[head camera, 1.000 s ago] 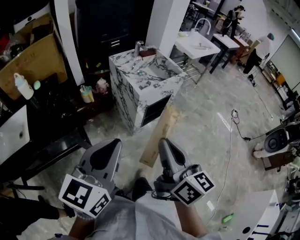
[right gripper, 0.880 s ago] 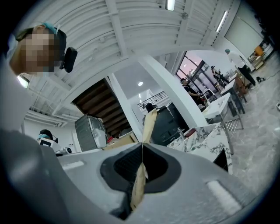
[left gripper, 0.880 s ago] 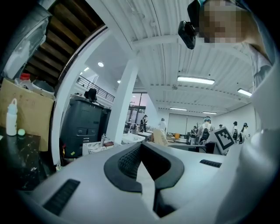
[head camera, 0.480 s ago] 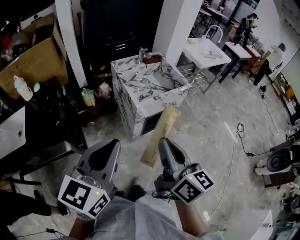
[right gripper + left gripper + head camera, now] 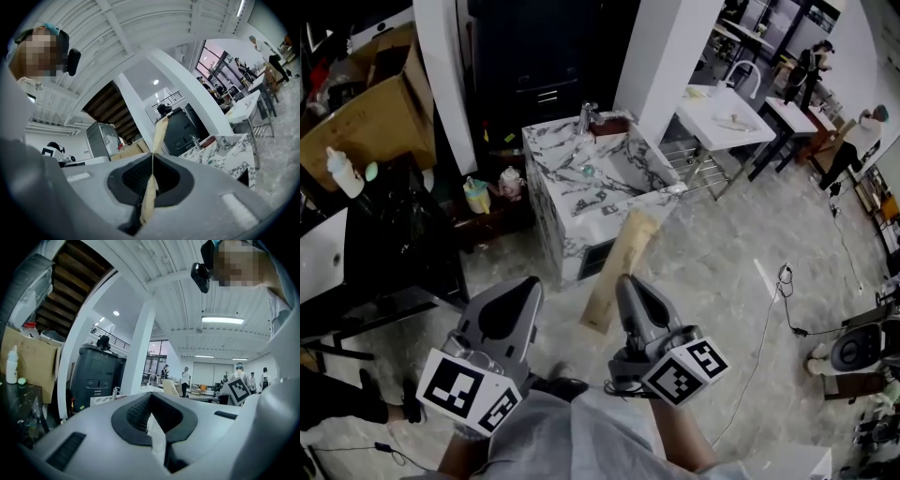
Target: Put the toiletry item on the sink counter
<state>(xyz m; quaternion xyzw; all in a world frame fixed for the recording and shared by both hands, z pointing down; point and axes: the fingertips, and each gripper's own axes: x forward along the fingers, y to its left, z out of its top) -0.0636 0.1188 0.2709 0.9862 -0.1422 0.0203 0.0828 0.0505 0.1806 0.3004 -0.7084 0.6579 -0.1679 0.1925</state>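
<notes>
Before the marbled sink counter (image 5: 558,202), a flat tan packet (image 5: 623,258) is clamped in the right gripper (image 5: 624,283); the left gripper (image 5: 525,289) is closed on a pale, unidentifiable sliver (image 5: 157,437).

1. The floor (image 5: 703,272) between you and the marble sink counter (image 5: 567,234) lies open.
2. Left of the counter, bottles (image 5: 475,192) on a low shelf and a black table (image 5: 384,272) crowd your way.
3. A white pillar (image 5: 670,47) stands behind the counter's right corner.
4. The faucet (image 5: 587,117) rises at the counter's back edge.
5. A cable (image 5: 766,323) trails across the floor, right of the counter.
</notes>
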